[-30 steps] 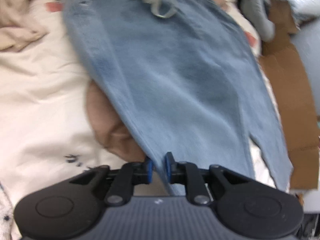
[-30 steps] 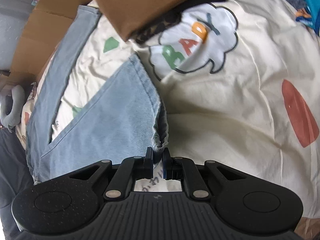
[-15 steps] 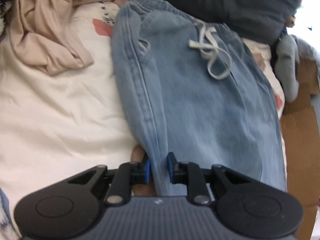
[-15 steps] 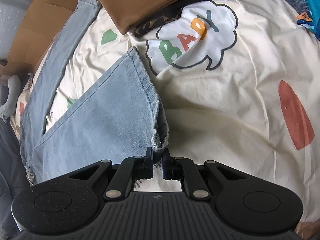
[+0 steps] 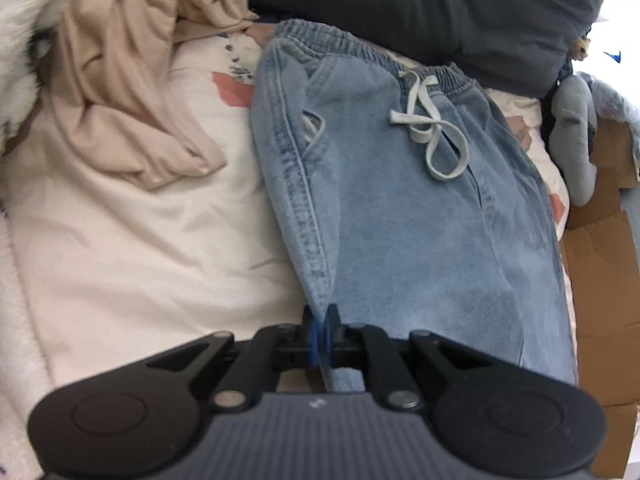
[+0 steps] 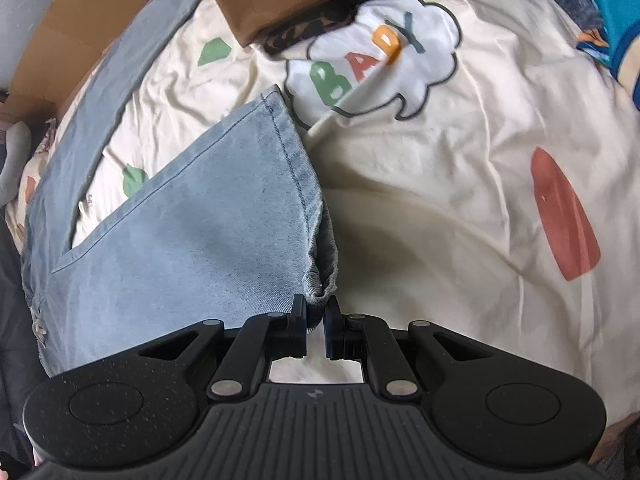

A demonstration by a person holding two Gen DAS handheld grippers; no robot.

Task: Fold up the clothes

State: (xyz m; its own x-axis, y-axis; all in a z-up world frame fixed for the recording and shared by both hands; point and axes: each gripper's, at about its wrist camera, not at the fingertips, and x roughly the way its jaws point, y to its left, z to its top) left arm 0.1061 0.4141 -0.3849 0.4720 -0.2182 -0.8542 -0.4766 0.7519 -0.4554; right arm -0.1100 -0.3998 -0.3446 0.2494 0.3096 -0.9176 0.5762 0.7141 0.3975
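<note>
The blue jeans [image 5: 420, 208] lie spread on a bed [image 5: 132, 240] with a cream sheet. The waistband with its white drawstring [image 5: 432, 128] is at the far end in the left camera's view. The two legs fan apart in the right camera's view.

The left gripper [image 5: 320, 334] has its jaws pressed together on the side seam of the jeans, and the denim runs down between them. The right gripper [image 6: 316, 322] is pinching the bunched corner of the near leg's hem [image 6: 320, 276].

What could go wrong? The right gripper has only a small lump of hem. If the leg is pulled hard or fast, that bit may slip out and the leg would flop back. The left gripper holds just a thin edge too, so heavy denim might slide free when lifted. The far leg [image 6: 120, 80] lies well apart from the near one, so the legs may not line up and the fold could come out crooked. A beige garment [image 5: 132, 80] sits near the jeans on the left and might get dragged along.

Writing: the sheet has a cloud picture [image 6: 376, 60] with the coloured letters "BABY" on it. No brand shows on the jeans.
</note>
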